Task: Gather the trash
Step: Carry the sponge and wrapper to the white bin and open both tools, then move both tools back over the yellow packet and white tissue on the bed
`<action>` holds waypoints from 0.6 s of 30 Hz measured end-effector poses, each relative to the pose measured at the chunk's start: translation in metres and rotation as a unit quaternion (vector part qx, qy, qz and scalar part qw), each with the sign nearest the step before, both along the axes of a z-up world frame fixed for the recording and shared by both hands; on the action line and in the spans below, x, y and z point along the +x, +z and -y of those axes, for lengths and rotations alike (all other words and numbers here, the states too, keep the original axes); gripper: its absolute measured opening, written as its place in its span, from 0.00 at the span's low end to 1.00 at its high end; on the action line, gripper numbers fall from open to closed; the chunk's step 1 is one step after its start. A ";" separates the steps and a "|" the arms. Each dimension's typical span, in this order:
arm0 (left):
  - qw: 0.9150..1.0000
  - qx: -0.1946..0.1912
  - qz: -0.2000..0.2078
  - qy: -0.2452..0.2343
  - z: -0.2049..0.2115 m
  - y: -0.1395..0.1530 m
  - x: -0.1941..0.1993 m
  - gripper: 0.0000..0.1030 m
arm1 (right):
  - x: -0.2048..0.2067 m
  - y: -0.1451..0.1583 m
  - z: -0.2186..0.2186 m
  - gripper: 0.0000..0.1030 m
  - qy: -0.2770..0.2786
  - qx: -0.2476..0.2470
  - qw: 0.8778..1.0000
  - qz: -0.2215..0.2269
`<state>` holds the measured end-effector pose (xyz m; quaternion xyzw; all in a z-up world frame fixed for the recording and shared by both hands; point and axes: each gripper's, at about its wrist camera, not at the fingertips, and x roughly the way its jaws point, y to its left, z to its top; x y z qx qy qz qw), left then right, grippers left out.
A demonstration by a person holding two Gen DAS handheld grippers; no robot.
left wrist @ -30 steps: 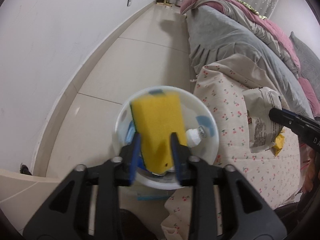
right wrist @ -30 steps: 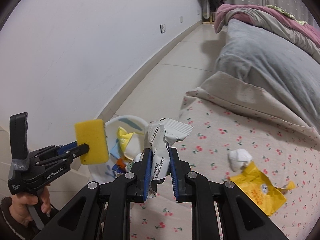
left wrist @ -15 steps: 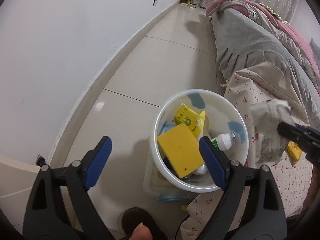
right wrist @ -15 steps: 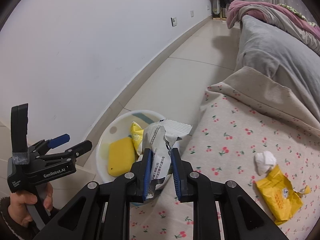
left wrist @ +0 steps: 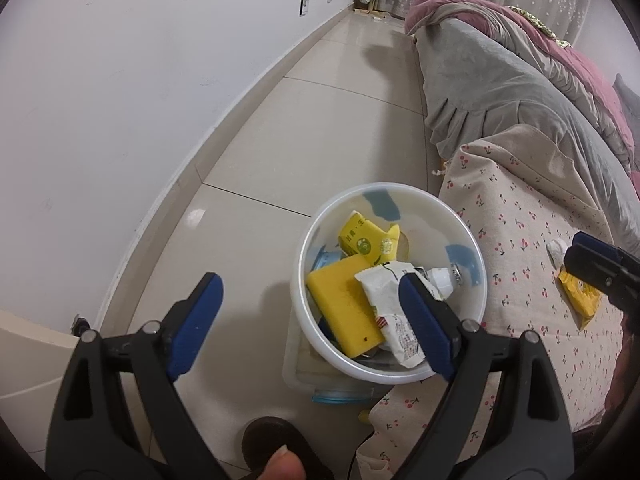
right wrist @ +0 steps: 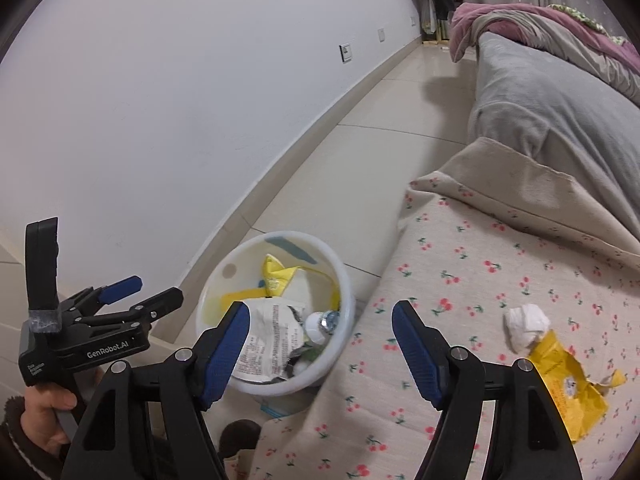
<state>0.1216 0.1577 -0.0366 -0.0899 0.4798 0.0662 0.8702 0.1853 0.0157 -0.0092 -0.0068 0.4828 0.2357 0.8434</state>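
Grey blanket (left wrist: 500,92) on cherry-print sheet (right wrist: 500,264) (pink quilt (left wrist: 560,40) beyond)

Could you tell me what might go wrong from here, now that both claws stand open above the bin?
1. The white bin stands at the very edge of the bed, on a clear box; a bump from either claw could tip it.
2. The white wrapper lies high on the pile by the yellow sponge; further trash may slide out.
3. The crumpled tissue lies on the yellow packet; the right claw could take both or drop one.
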 end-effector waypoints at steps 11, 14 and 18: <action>1.000 0.003 0.006 -0.017 0.021 0.005 0.003 0.87 | -0.003 0.007 0.053 0.75 -0.040 -0.014 0.999 0.004; 1.000 0.003 0.007 -0.024 0.029 0.006 0.004 0.87 | -0.004 0.007 0.070 0.75 -0.053 -0.017 0.998 0.003; 0.999 0.005 0.007 -0.034 0.041 0.007 0.006 0.87 | -0.007 0.008 0.094 0.76 -0.070 -0.022 0.997 0.000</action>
